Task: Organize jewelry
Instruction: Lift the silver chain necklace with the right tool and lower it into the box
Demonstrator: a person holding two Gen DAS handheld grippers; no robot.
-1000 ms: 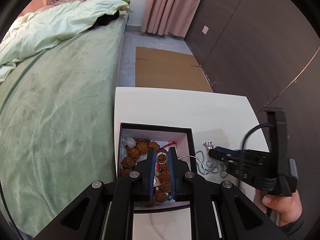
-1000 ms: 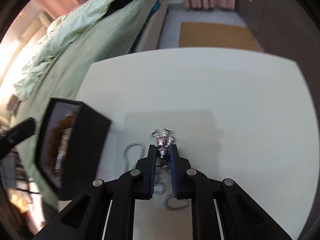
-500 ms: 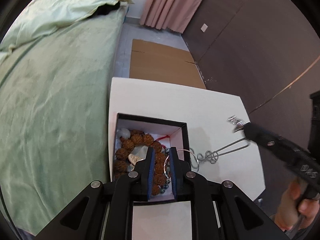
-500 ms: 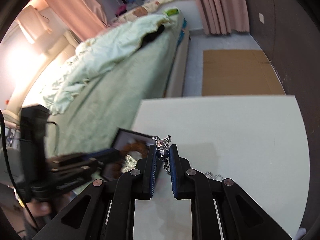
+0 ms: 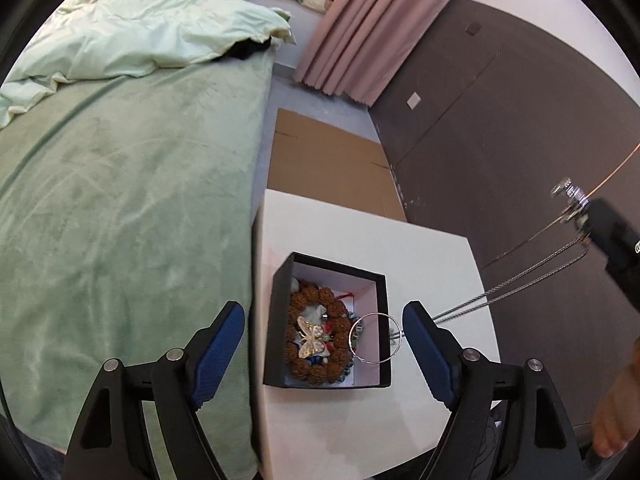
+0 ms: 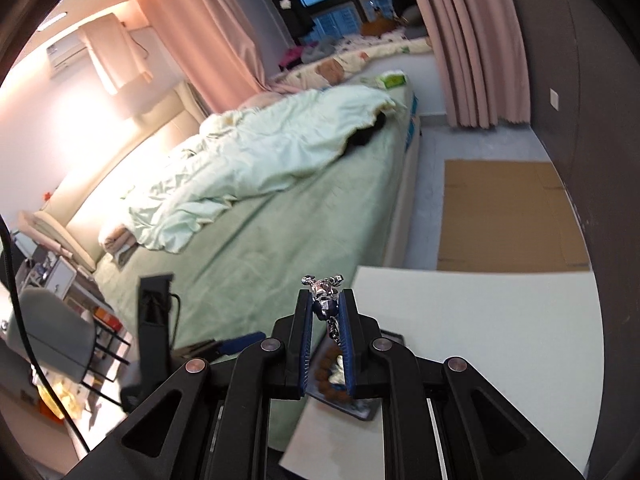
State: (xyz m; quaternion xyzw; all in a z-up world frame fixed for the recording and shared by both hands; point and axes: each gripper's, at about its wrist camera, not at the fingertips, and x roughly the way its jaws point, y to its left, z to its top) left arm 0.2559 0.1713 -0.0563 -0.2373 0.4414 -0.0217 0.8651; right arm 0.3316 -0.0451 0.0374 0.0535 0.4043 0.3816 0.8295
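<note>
A black jewelry box [image 5: 280, 320] with a white inside stands on the white table [image 5: 432, 264]. It holds a brown bead bracelet [image 5: 308, 300], a gold butterfly piece [image 5: 312, 340] and a silver hoop [image 5: 374, 338] that leans on its right wall. My left gripper [image 5: 323, 332] is open above the box. My right gripper [image 6: 326, 308] is shut on the pendant of a silver chain necklace [image 6: 323, 288] and holds it high. In the left wrist view the chain [image 5: 520, 280] hangs taut from the upper right down to the box's right edge.
A green bed [image 5: 120, 200] lies close along the table's left side. Flat cardboard [image 5: 328, 168] lies on the floor beyond the table. A dark wall [image 5: 500, 120] stands to the right. A chair and clutter [image 6: 52, 332] show at the right wrist view's left.
My left gripper has opened, let go of the jewelry in the box and risen above it. My right gripper has lifted the necklace off the table, high and to the right.
</note>
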